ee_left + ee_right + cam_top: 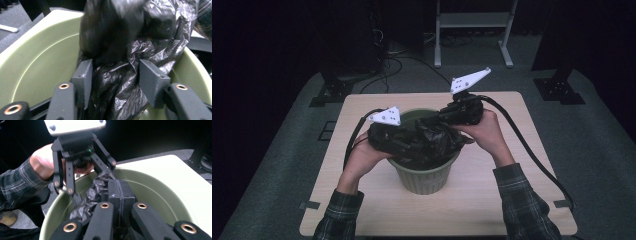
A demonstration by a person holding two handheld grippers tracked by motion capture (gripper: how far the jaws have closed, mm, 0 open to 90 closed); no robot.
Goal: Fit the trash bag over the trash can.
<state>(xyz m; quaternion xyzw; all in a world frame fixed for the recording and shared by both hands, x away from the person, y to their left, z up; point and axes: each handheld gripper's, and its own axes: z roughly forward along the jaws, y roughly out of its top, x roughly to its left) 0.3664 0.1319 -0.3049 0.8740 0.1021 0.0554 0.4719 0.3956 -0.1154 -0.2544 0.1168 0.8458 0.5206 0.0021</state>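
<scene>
We are fitting the black plastic bag into the green bin, which stands near the middle of the counter.

Left tongs: half closed, with a fold of bag between the pads; we cannot tell whether they press on it.

Right tongs: clamped shut on a bunched edge of the bag, above the far rim.

Next, we judge, the film must be spread and drawn over the rim. The bag is crumpled, glossy and bunched above the bin's mouth.
</scene>
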